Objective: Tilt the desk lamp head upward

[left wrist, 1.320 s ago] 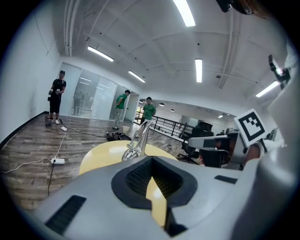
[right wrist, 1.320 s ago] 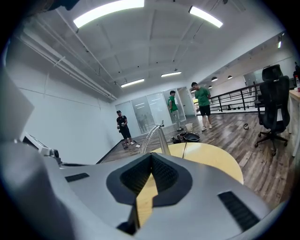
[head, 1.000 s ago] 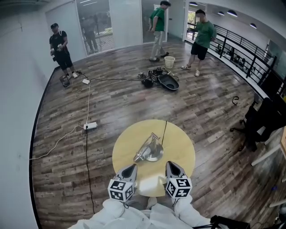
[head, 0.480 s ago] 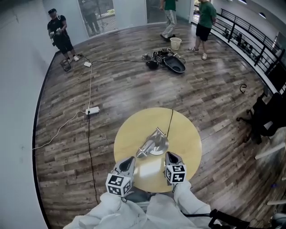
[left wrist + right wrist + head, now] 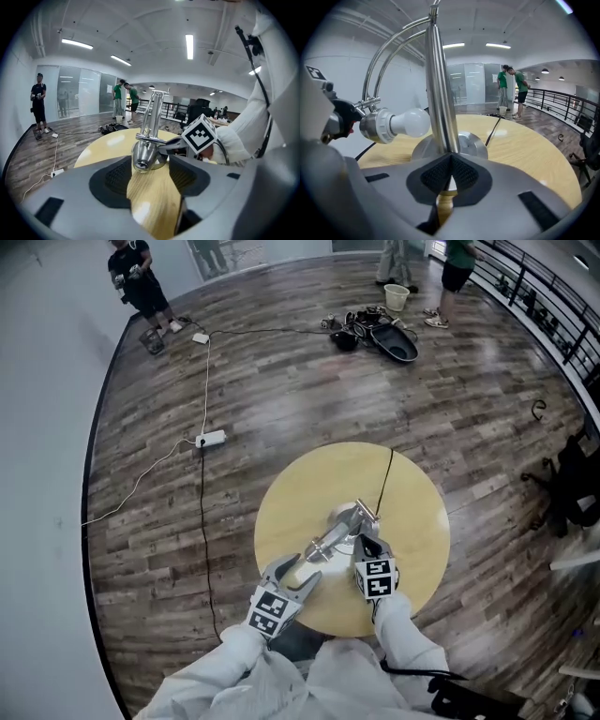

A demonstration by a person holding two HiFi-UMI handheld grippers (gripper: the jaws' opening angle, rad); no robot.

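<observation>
The lamp stands near the middle of the table (image 5: 412, 512), with the head (image 5: 143, 157) drooped low toward the person and the bulb (image 5: 410, 122) roughly level. The left gripper (image 5: 150, 164) is opening. Its jaws stand wide to either side of the head's rear end, and the pads do not press on it. The right gripper (image 5: 450, 157) has its jaws together with nothing between them, the tips right at the foot of the stem (image 5: 440, 93).

Principal hazard: the head is rounded, polished metal, so a closure placed off-centre is likely to slide off or to knock the head sideways instead of lifting it.

Second hazard: the stem is not clamped. An upward push on the head could therefore rock or shift the base (image 5: 464, 145), or drag the cord (image 5: 384, 484).

Third hazard: a jaw that reaches too far forward may strike the bulb.

Pose: both grippers sit low at the near side of the table, close together. The left gripper aims along the tabletop and angles inward at the head. The right gripper aims level at the stem from just beside it.
</observation>
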